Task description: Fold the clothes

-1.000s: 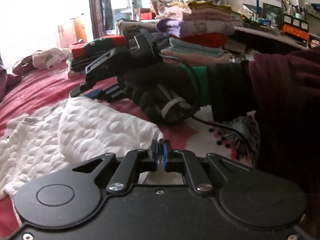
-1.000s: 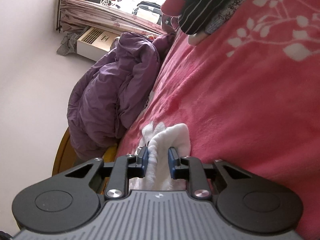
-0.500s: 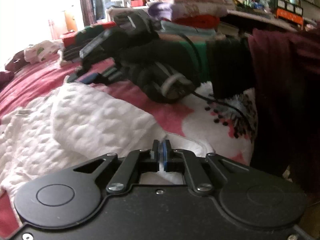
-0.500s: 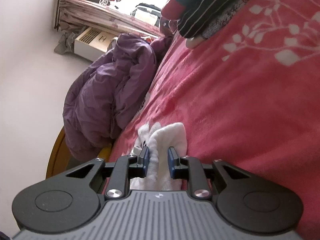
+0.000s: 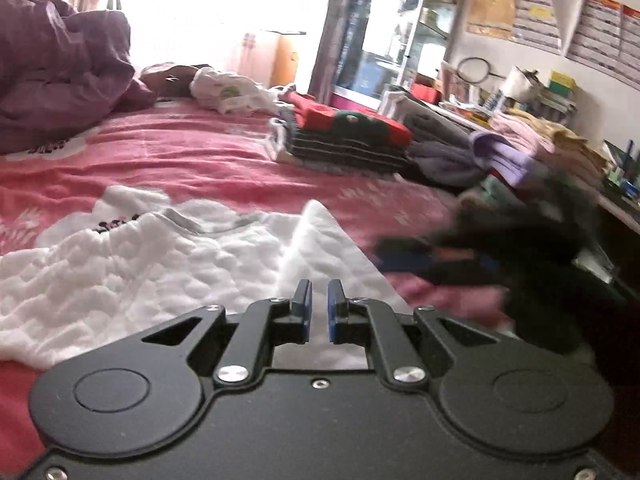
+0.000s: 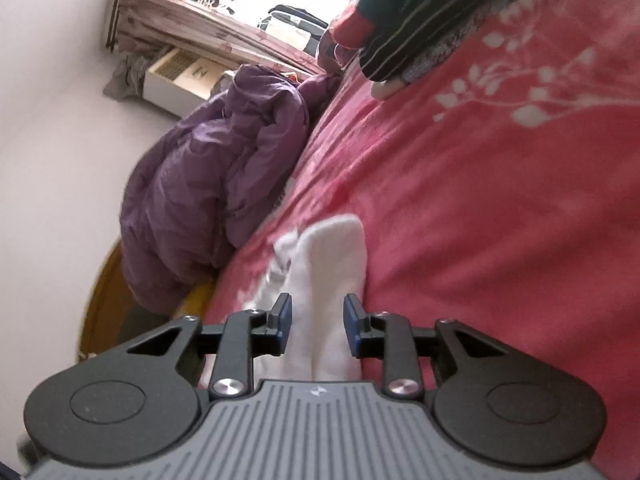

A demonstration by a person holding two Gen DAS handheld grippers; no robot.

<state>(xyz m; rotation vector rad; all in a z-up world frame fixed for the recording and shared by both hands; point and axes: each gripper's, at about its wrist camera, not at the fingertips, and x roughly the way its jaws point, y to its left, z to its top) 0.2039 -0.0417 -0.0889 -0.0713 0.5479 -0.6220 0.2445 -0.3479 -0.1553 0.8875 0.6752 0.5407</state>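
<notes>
On the pink bed (image 5: 200, 160): white quilted garment (image 5: 140, 264) lying half-folded; folded pile (image 5: 344, 140) at one o'clock. Left claw (image 5: 319, 308) is nearly shut, empty; right claw (image 6: 317, 320) opening, releasing a fold.

Daylight is flooding in through the window (image 5: 224, 20) in the left wrist view, blowing it out to pure white and washing the haze across the curtain (image 5: 340, 20) beside it. The pink bedspread (image 5: 180, 160) is lying evenly lit, with only soft shadows. At the right, a dark gloved hand (image 5: 520, 248) is smearing into motion blur, its outline unreadable. Fisheye bending is curving the posters (image 5: 560, 20) on the wall and the shelves. In the right wrist view, glare is again burning out the window, the purple jacket (image 6: 208, 176) is looking slightly soft, and the corners are darkening into a vignette.
</notes>
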